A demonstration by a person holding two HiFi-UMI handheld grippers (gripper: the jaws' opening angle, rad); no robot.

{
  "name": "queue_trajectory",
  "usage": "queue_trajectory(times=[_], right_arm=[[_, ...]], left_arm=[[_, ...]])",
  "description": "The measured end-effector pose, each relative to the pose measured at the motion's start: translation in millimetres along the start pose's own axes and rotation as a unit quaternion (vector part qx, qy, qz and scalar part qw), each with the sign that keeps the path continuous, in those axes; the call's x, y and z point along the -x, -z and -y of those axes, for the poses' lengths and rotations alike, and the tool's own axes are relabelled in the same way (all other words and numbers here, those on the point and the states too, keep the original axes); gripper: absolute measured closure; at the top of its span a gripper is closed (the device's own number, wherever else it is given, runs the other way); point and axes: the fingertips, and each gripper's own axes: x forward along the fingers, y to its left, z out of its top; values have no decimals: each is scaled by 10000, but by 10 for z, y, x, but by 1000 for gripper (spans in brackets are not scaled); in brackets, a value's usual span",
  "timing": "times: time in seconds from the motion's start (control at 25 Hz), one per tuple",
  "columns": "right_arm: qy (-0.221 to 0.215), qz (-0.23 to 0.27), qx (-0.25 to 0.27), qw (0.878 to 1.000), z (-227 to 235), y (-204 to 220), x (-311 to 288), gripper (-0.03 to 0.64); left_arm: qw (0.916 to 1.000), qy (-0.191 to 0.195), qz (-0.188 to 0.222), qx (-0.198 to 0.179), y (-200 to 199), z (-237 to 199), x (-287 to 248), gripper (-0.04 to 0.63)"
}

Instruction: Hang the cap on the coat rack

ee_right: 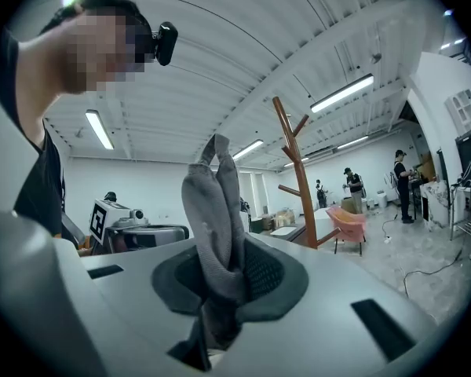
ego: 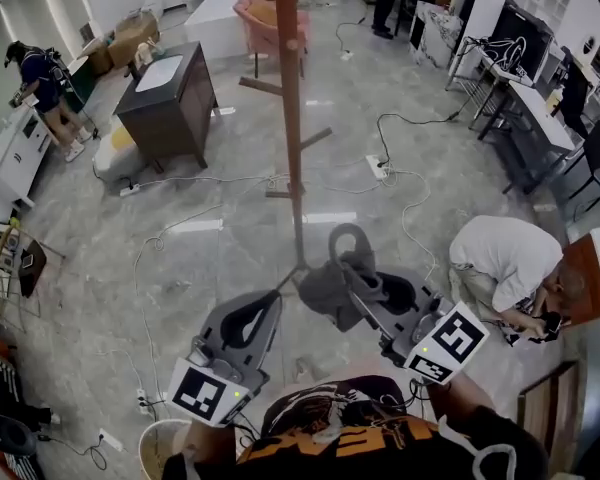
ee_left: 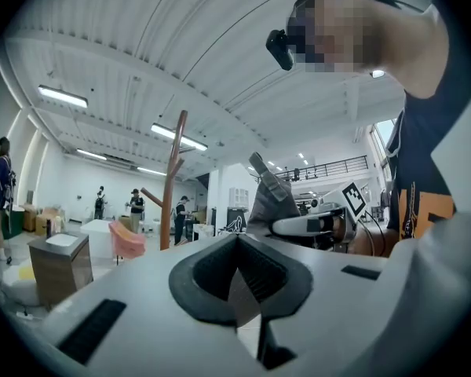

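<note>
Your right claw [ee_right: 220, 281] is clamped on the grey cap [ee_right: 216, 234]. In the right gripper view the fabric is folded and squeezed between the two dark pads, one part standing up above the jaws and the rest trailing down below them. From the head view, the cap bunches at the tip of that claw, with its strap loop curling upward. It hangs above the floor [ego: 180, 258] in front of you, next to the lower end of the coat rack [ego: 291, 118] as seen from above.

The cap touches none of the rack's pegs and is not yet hung. In the right gripper view the rack stands well beyond the cap, upright, with its brown pegs branching off the pole.

Your left claw [ee_left: 239, 281] has its jaws drawn together with nothing between them. In the head view it sits just beside the right claw on your left, and its tip points toward the cap without touching it.

Around you, a dark cabinet [ego: 170, 98] stands to the left of the rack and a pink chair [ego: 265, 23] sits behind it. White cables [ego: 400, 183] snake over the floor. A person in a white shirt [ego: 500, 258] crouches at the right, close to your right claw.
</note>
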Motion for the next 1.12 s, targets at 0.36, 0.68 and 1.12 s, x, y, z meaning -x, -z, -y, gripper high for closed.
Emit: queue_trajectory(times=[0.36, 0.68, 1.12], right_arm=[[-95, -19, -148, 9998, 912, -89, -584, 545], [-465, 85, -252, 9986, 1676, -259, -1135, 545], [-483, 37, -275, 9984, 1997, -304, -1578, 545]], left_arm=[[9997, -119, 96, 206, -70, -753, -804, 572], [9994, -306, 108, 112, -203, -1364, -1535, 572], [9995, -239, 42, 225, -167, -1834, -1833, 572]])
